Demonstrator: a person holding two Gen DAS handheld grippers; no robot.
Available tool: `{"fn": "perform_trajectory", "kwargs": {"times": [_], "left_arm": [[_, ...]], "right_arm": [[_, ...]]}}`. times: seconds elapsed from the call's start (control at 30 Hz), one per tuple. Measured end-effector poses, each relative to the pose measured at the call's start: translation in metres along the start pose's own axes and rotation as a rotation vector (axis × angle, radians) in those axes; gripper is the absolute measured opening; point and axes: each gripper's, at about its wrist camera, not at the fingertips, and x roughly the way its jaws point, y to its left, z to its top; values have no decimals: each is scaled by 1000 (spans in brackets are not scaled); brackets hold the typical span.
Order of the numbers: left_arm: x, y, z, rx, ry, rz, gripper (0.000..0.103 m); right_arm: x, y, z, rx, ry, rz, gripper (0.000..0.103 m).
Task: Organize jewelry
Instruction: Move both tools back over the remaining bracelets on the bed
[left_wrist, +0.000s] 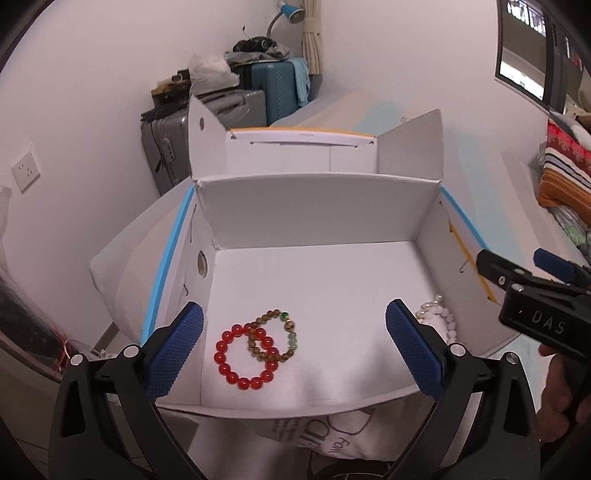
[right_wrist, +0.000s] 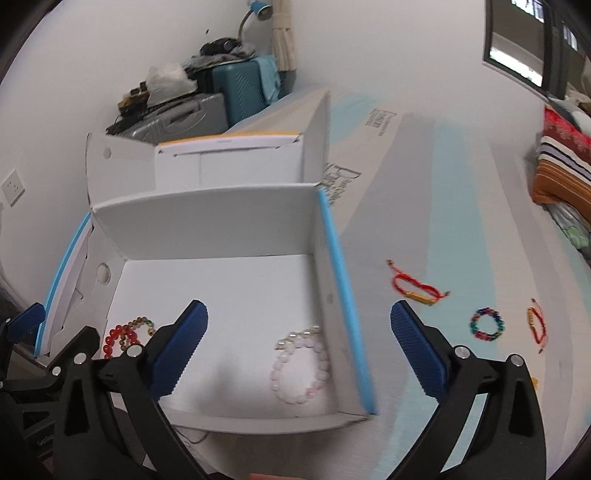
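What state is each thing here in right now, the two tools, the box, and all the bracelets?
Left tool: open, empty.
Right tool: open, empty.
White box: open.
Red bracelet: in box, overlapped by brown bracelet.
Pale pink bracelet: in box.
Red cord bracelet: outside box.
Multicolour bracelet: outside box.

surface: pale tabletop (right_wrist: 424, 192) | on it: white box (right_wrist: 221, 218), red cord bracelet (right_wrist: 415, 286), multicolour bead bracelet (right_wrist: 487, 325)
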Motion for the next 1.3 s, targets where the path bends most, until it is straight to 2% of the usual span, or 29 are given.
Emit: {"fn": "perform_trajectory", "kwargs": {"times": [0.23,0.43,0.7,0.9,1.3], "left_arm": [[-27,-43,3,41,-62,-58,97],[-34,-85,4,96,-69,-84,97],[-36,-145,6,129,-76,-195,97],[-29,-198,7,197,-57,-226,97],[17,-298,7,245,17,-304,97]], "right_arm": [[-29,-45,-3,25,-34,-49,95],[-50,-93,-10,75,-48,-83,95],[-68,-170,-30,140,-50,-143,95],[-68,-236,-50,215,-20,-202,95],[-40,-323,-95,300,51,-265,95]]}}
